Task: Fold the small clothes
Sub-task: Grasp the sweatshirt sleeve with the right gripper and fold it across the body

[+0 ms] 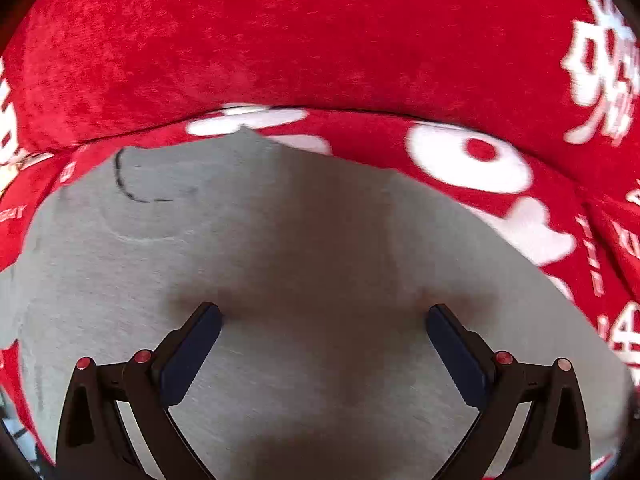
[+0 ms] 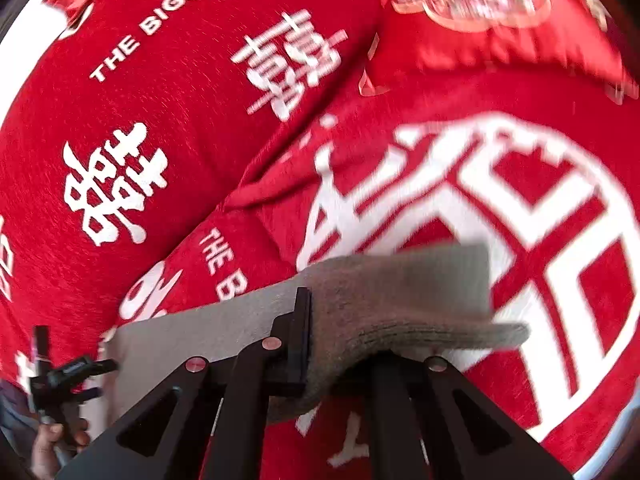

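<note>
Red plush cover printed with white characters and lettering (image 1: pixel 280 40) spreading under everything, looking more like a bed or sofa throw than a counter. Lying flat on it, filling the lower part of the left wrist view, the small grey knitted garment (image 1: pixel 280 240), with a thin dark curved line near its upper left part. Hovering right over that grey cloth, pointing steeply down, the left gripper (image 1: pixel 323 320), jaws standing wide and released, nothing between the dark pads, tips close to the fabric but contact not clear.

Clenching on a ribbed edge of the same grey garment (image 2: pixel 400 300), the right gripper (image 2: pixel 320 344), jaws pinched tight on the cloth. Running away from that pinch to the left in the right wrist view, the smooth grey body of the garment, toward the other gripper's black frame at the lower left. Judging by this, the held edge needing to travel across the flat part, with the left gripper nearer the body to pin it.
</note>
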Demonstrator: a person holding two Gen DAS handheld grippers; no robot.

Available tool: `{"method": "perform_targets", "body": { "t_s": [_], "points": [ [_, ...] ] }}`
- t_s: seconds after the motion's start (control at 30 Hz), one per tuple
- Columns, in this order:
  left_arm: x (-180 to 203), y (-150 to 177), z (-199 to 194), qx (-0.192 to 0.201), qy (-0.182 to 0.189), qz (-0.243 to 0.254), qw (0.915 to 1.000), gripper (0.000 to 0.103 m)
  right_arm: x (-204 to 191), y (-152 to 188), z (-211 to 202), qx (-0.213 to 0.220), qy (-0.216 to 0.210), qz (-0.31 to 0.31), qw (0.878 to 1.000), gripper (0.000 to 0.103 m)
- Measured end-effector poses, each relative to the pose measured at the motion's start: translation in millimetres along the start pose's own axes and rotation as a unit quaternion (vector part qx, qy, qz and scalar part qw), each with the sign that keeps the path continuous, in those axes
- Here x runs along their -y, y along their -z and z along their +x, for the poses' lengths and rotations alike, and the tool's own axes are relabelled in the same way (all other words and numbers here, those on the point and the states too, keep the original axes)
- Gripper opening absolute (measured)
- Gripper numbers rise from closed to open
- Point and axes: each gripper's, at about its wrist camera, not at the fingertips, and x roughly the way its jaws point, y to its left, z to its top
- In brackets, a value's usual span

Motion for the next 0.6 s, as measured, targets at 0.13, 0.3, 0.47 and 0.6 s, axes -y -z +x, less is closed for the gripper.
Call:
{"method": "perform_targets", "body": {
  "t_s": [0.13,0.3,0.47,0.6],
  "points": [
    [12.0,12.4,0.6,-0.002,0.003,0.027,0.9996,0.103,-16.7,-0.9,3.4,0.007,0.045,-0.039,0.998,0.006],
    [30.2,65.1,-23.4,0.006,0.021,0.077,0.9968,0.103,-14.4,-2.5,5.3,0.001,0.054,-0.037,0.998,0.006],
    [18.8,101.1,-40.3,0.024,0.046,0.086,0.9949,0.103,-29.0,-3.9,-4.8,0.005,0.066,-0.057,0.996,0.006],
    [-8.2,98.8,-59.4,0.012,0.095,0.057,0.9938,0.103,-66.0,-8.8,-29.6,0.027,0.067,-0.087,0.994,0.006]
  ]
}}
